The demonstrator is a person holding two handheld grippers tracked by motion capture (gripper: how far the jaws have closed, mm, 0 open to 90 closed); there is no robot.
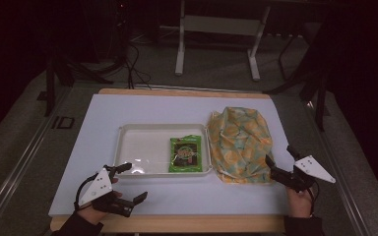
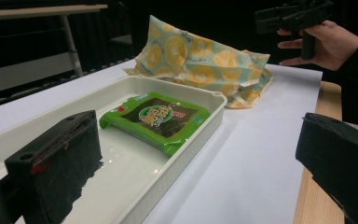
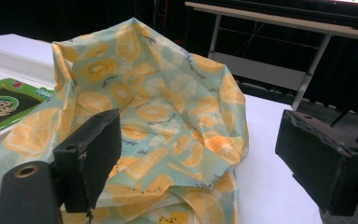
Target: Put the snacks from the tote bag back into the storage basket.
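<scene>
1. While nothing is yet being grasped, the left gripper [image 1: 128, 183] is hovering at 7 o'clock on the table [image 1: 187, 201], its jaws spread wide and empty; one jaw is reaching over the near left corner of the tray [image 1: 128, 147], the other hanging above the bare white surface, presumably poised to go into the tray.
2. Right gripper [image 1: 281, 163], at 4 o'clock: jaws gaping apart, holding nothing, straddling the near right edge of the cloth bag [image 3: 168, 116] without visibly touching it, likely lining up to pinch the fabric.
3. White tray, lying at table centre, long side running 9 to 3 o'clock; it is serving as a holder for one item.
4. Green snack packet [image 2: 161, 119], lying flat, label up, in the right-hand end of the tray, close against the wall nearest the bag, so probably the item to be bagged.
5. Cloth bag, printed with orange slices, sitting crumpled at 2 o'clock, touching the tray's right wall; which side its mouth is facing cannot be told.
</scene>
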